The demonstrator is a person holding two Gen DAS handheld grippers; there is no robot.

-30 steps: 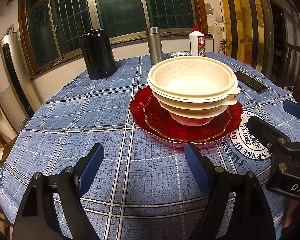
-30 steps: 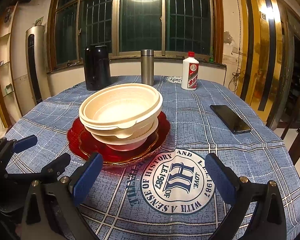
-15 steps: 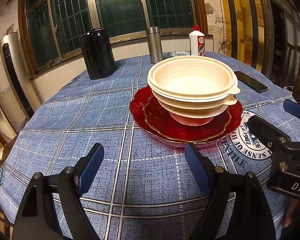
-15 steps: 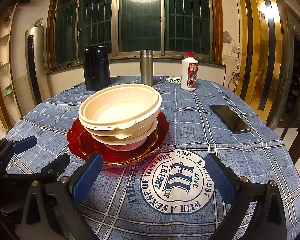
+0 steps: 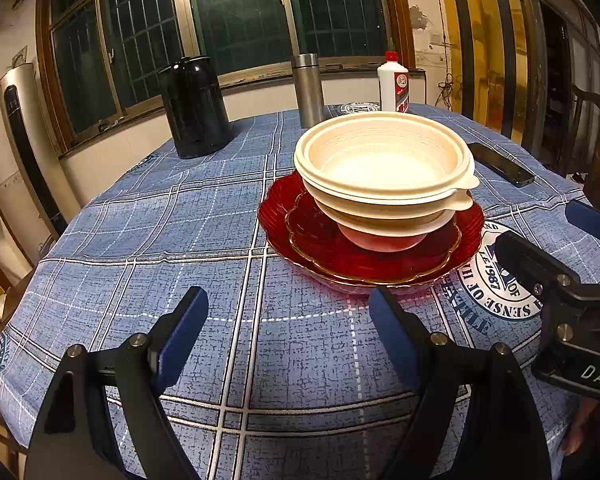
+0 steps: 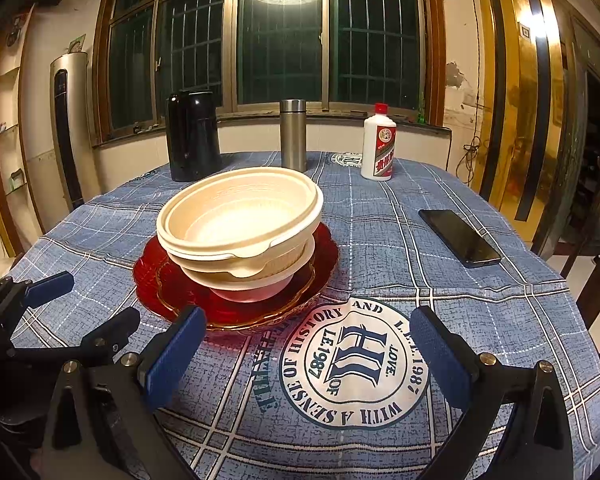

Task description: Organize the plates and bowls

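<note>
Stack looks done: cream bowls (image 5: 384, 164) nested on a pink bowl (image 5: 380, 240), all on two red plates (image 5: 284, 220) largest-down, centre-right of the left view and centre-left of the right view, on the blue checked tablecloth (image 5: 160, 240), so it sits stable in one pile. Left gripper (image 5: 288, 320) and right gripper (image 6: 308, 344) both spread wide, nothing between the jaws, parked low in frame short of the stack. No change from the earlier frames: stack and both grippers sit exactly as they did.
</note>
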